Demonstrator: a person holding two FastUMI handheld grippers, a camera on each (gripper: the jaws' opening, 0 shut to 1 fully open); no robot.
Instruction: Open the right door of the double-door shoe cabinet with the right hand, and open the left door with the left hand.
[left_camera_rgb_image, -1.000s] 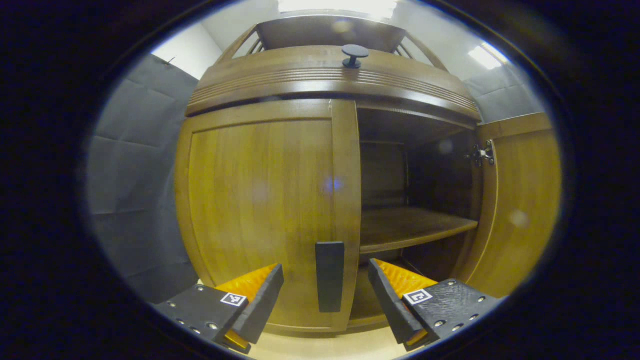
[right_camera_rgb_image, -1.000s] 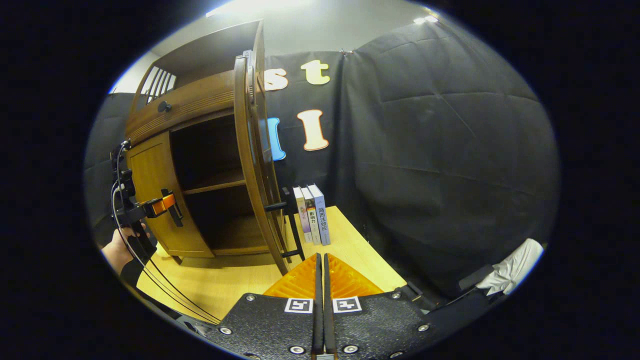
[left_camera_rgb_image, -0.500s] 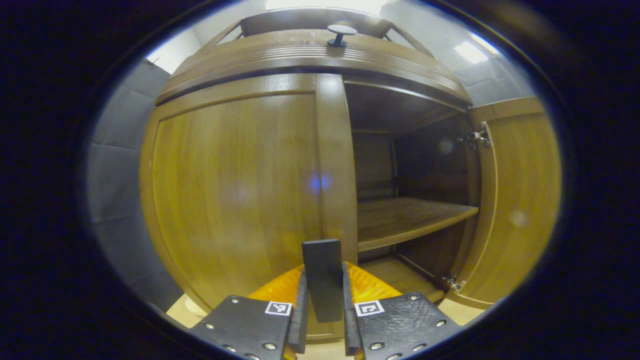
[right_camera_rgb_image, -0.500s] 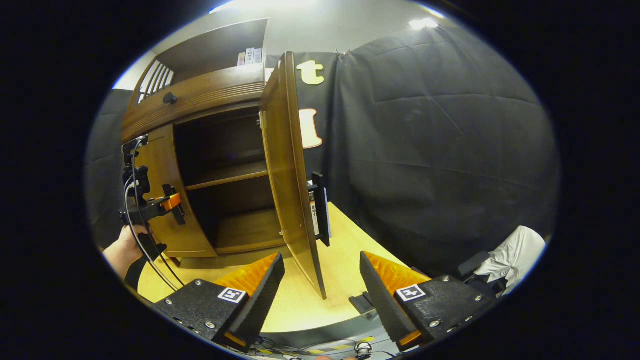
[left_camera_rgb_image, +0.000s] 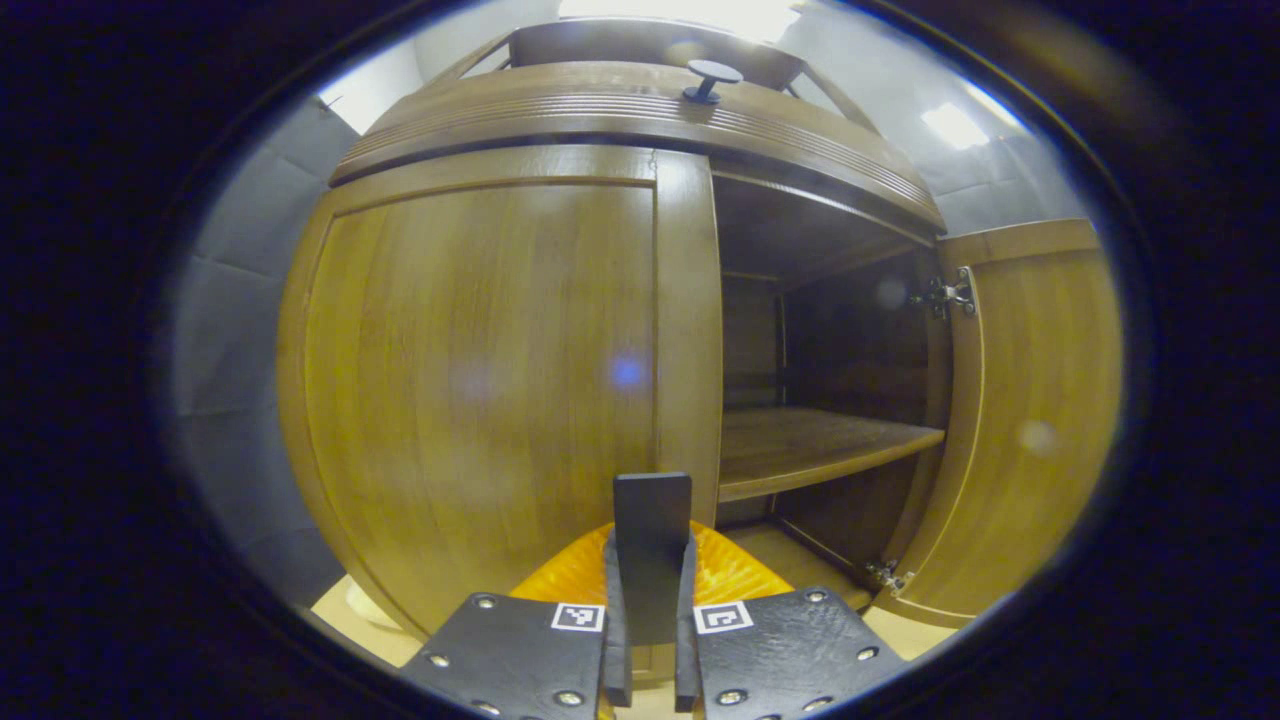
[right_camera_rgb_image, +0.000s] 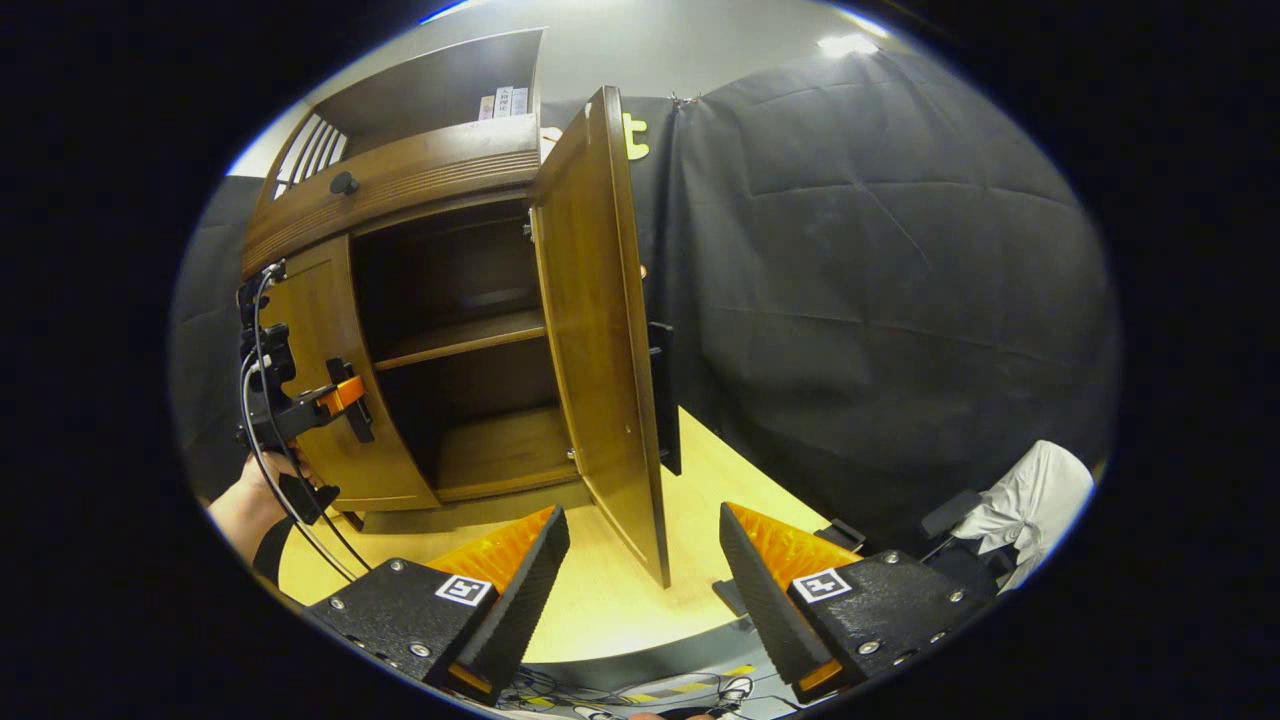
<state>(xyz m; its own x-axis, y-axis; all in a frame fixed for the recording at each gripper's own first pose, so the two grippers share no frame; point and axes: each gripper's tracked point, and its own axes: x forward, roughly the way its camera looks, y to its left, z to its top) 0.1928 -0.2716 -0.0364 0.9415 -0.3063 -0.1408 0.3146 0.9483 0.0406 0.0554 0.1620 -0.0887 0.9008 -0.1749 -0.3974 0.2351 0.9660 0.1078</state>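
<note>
A brown wooden shoe cabinet stands close ahead. Its left door lies flush and closed, with a dark upright handle at its inner edge. My left gripper is shut on that handle. The right door stands swung wide, baring a dark inside with a shelf. In the right gripper view, the right door is open with its handle on the far face. My right gripper hangs open in front of the door's edge, holding nothing. The left gripper and a hand are at the left door.
The cabinet rests on a light wooden table. A drawer knob sits above the doors, and books stand on the top shelf. A white cloth and cables lie beyond the table's edge.
My left gripper moved up to the left door's handle and closed on it. My right gripper let go of the right door's handle, opened and drew back; the right door swung wider.
</note>
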